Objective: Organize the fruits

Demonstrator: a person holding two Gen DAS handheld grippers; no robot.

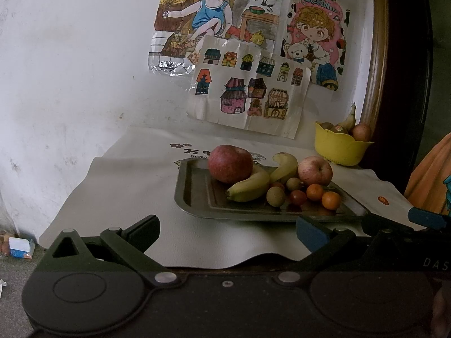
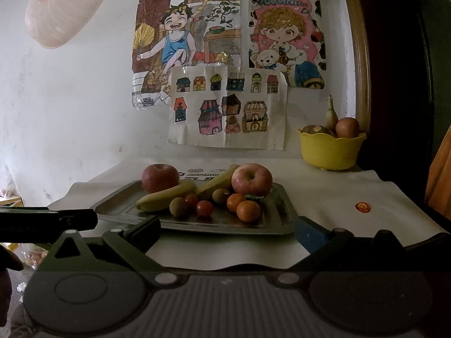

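Note:
A grey metal tray (image 1: 194, 197) (image 2: 282, 214) holds two red apples (image 1: 229, 163) (image 2: 252, 178), two bananas (image 1: 249, 187) (image 2: 166, 194), two small oranges (image 1: 331, 200) (image 2: 248, 210), small red tomatoes (image 1: 298, 197) (image 2: 204, 208) and small green-brown fruits (image 1: 275, 195) (image 2: 178, 206). A yellow bowl (image 1: 339, 149) (image 2: 328, 152) at the back right holds an apple, kiwis and a banana. My left gripper (image 1: 228, 231) is open and empty, before the tray's near edge. My right gripper (image 2: 228, 231) is open and empty, also just before the tray.
A white mat (image 1: 121, 197) (image 2: 352, 197) covers the table; its front edge (image 1: 220, 264) is close. A white wall with drawings (image 1: 242, 93) stands behind. A dark wooden frame (image 1: 394, 84) is at the right. The right gripper's tip (image 1: 425, 217) shows at the left wrist view's right.

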